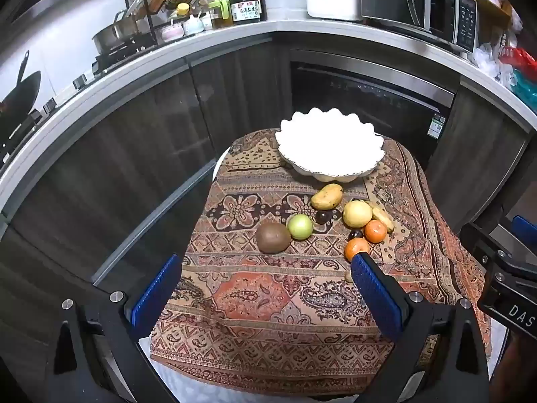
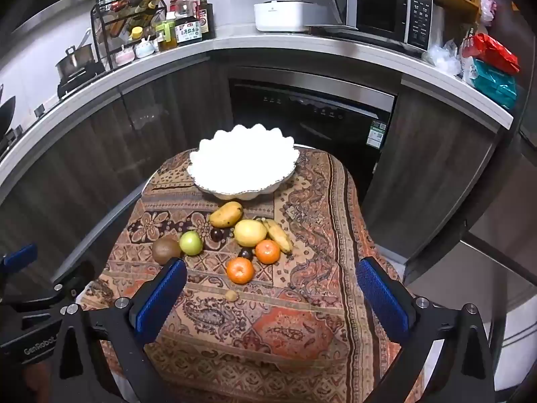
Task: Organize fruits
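Currently we hold both grippers wide open and empty above the near side of the table: left gripper (image 1: 265,288), right gripper (image 2: 272,292). Fruit sits clustered just this side of the empty white bowl (image 2: 243,164); the nearest orange (image 2: 240,270) lies ahead between the right gripper's fingers, so that arm looks closer. Second orange (image 2: 267,251), a dark plum (image 2: 245,254) and banana (image 2: 278,233) crowd it on the bowl side; kiwi (image 2: 166,250) sits off left.

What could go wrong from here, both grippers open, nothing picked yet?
1. The round orange tangerine touches a small dark plum; grasping it may send the plum rolling.
2. The yellow banana is wedged behind the yellow lemon, awkward to grasp.
3. The white scalloped ceramic bowl sits near the table's far edge.
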Tool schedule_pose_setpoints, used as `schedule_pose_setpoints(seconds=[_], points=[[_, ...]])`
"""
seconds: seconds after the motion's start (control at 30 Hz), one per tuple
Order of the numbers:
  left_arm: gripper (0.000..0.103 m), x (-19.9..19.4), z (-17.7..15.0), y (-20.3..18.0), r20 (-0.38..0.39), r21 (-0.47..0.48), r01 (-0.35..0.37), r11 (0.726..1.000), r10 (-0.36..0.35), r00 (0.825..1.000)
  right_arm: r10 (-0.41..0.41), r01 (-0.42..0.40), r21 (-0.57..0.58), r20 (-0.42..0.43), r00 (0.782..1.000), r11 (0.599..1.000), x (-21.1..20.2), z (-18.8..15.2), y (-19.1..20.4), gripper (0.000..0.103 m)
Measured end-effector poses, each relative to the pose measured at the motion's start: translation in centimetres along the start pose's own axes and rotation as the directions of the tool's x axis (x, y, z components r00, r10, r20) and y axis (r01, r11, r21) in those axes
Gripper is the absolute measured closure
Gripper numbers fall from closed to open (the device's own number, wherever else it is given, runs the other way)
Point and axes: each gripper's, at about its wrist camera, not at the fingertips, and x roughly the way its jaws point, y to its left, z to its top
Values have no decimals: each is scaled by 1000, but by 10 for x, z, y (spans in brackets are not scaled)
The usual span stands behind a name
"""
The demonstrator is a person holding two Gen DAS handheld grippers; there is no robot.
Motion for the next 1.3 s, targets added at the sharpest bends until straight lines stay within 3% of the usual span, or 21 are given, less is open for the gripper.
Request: schedule_pose_setpoints(seconds=[0.27, 1.3], points=[[0, -11, 2, 0, 35, 1, -3, 1000, 3, 999, -2, 2, -2, -1, 1000, 1000, -1, -1, -1, 0], [0, -10, -1, 0, 37, -2, 0, 1000, 0, 999, -10, 10, -6, 6, 1000, 1000, -6, -1, -2, 0]])
